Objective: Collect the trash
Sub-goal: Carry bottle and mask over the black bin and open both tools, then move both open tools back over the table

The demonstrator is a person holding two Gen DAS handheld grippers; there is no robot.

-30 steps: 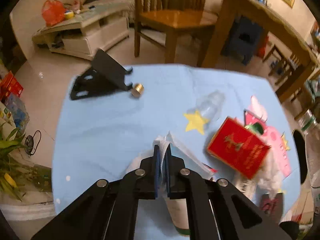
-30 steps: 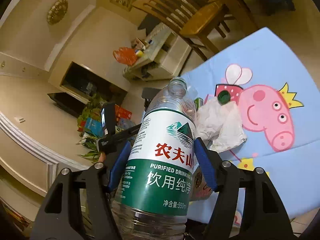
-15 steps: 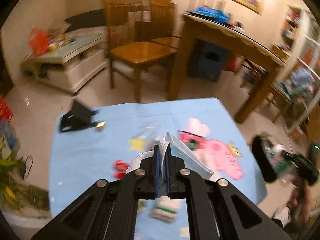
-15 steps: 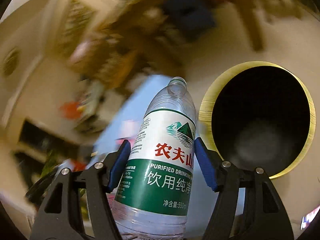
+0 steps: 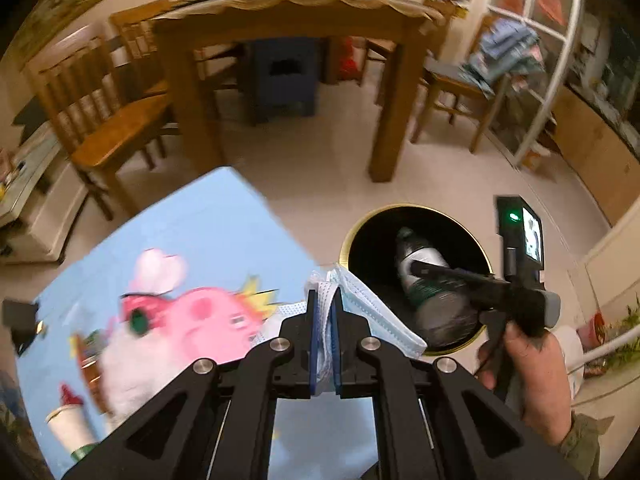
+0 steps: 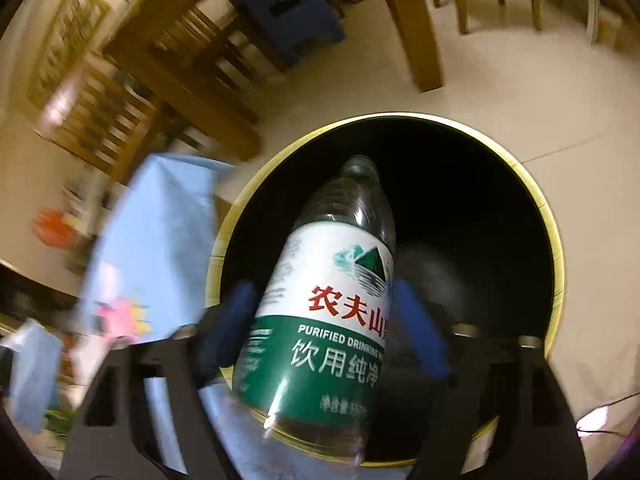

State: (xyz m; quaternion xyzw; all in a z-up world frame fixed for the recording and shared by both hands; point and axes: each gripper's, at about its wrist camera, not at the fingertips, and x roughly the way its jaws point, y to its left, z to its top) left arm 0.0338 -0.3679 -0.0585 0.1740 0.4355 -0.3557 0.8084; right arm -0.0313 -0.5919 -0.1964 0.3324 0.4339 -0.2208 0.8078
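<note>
A black trash bin with a gold rim (image 6: 556,248) stands on the floor beside the blue-clothed table; the left wrist view shows the same bin (image 5: 348,240). My right gripper (image 6: 322,292) hangs over its mouth with its jaws opening. The clear water bottle with a green and white label (image 6: 332,292) sits tilted and loose between the blue pads, neck pointing into the bin; it also shows as the bottle (image 5: 420,268) inside the rim. My left gripper (image 5: 325,308) is shut on a light blue face mask (image 5: 372,312), just left of the bin.
The blue cloth with a pink cartoon pig (image 5: 208,312) carries a crumpled white tissue (image 5: 124,364) and a paper cup (image 5: 68,428). A wooden table (image 5: 288,12), chairs (image 5: 92,120) and a blue stool (image 5: 280,76) stand beyond. A hand (image 5: 528,356) holds the right gripper.
Both views have swung from the table to the bin. The right jaws have widened and the bottle has tilted and slipped down toward the bin. The left gripper still holds the mask.
</note>
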